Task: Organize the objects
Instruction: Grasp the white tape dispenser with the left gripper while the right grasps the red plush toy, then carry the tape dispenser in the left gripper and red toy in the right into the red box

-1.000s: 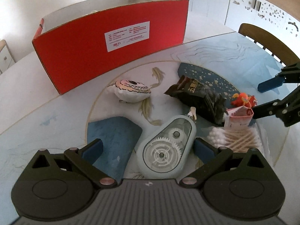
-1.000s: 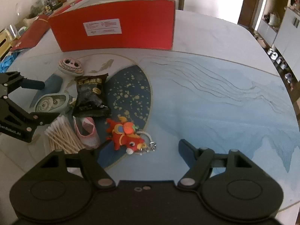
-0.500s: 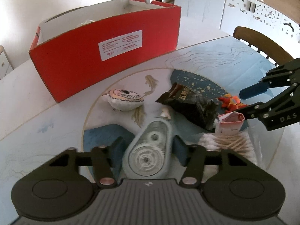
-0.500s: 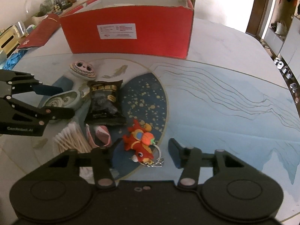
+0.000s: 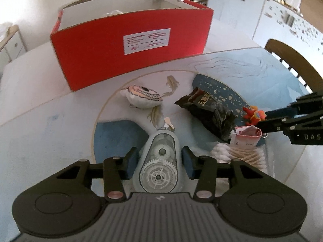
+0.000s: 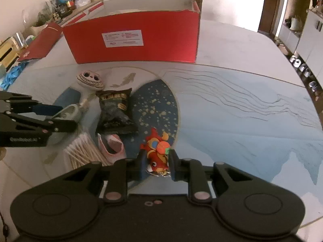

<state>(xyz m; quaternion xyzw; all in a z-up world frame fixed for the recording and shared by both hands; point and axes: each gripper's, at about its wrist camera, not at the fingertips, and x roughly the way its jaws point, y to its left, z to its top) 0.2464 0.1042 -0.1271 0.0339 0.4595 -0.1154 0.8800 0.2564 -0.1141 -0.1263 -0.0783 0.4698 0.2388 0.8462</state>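
Note:
A pale blue correction tape dispenser (image 5: 159, 173) with visible gears lies on the patterned table mat. My left gripper (image 5: 159, 164) straddles it, its jaws closing, and both blue pads touch its sides. A red and orange fish keychain toy (image 6: 156, 151) lies on the mat's dark blue patch. Around it my right gripper (image 6: 157, 164) has its jaws closing, pads pressed on the toy's flanks. The open red cardboard box (image 5: 121, 60) stands at the back of the table. Each gripper shows in the other's view: left gripper (image 6: 67, 117), right gripper (image 5: 262, 119).
Between the grippers lie a black snack bag (image 5: 206, 111), a pink packet (image 5: 246, 139) and a pack of cotton swabs (image 5: 238, 157). A white toothy plush (image 5: 141, 98) sits near the box. A red lid (image 6: 40, 44) and clutter lie far left; a wooden chair (image 5: 292, 64) stands right.
Both grippers went from wide open to narrow. The left jaws came in onto the tape dispenser and the right jaws onto the fish toy. Neither hand shifted much.

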